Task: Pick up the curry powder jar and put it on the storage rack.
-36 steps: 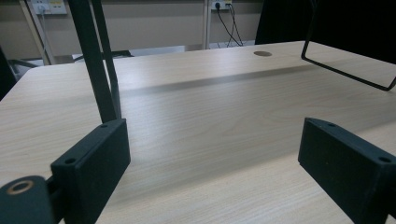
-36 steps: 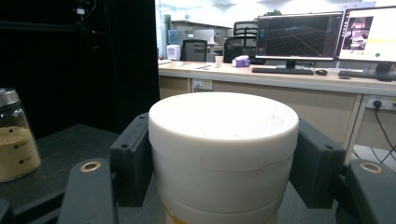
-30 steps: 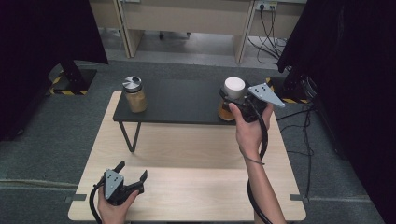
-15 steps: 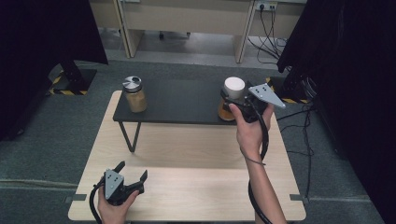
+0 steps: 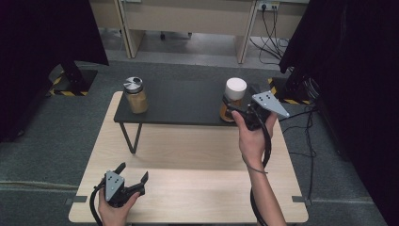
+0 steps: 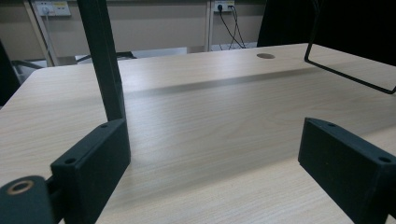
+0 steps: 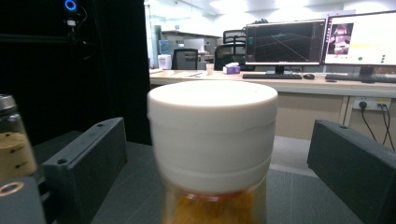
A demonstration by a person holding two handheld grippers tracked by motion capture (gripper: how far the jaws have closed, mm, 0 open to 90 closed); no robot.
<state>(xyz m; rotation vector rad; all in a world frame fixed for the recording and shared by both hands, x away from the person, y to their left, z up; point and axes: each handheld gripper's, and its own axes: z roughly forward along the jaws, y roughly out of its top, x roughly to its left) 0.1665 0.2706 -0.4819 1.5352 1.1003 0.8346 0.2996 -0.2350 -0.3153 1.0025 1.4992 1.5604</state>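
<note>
The pale wooden table (image 5: 188, 160) carries one low black shelf on thin metal legs (image 5: 179, 101), and on this shelf stand two jars. The white-capped glass jar with orange-brown contents (image 5: 234, 96) is at the right end of the shelf. The second one, a glass jar with a silver lid and tan contents (image 5: 135, 94), stands at the left end, well apart from the first.

There are two hand-held grippers. The right gripper (image 5: 237, 112) is at the white-capped jar. In the right gripper view this jar (image 7: 212, 140) is between the two black jaws, but on both sides a gap is visible, so the pads do not press it. The jaws have just been opening and now stand wide with the jar between them, nothing held. The left gripper (image 5: 134, 175) rests low over the near part of the table, far from both jars. Its jaws stand apart and hold nothing; in the left gripper view there is only bare wood (image 6: 210, 140) between them.

I judge the step in hand to be the right gripper's work at the white-capped jar. To do it well, the jaws should stay level and centred on the jar, on the cap or just under it. The jar should remain upright, and the hand should move straight so it does not knock the jar on the shelf.
</note>
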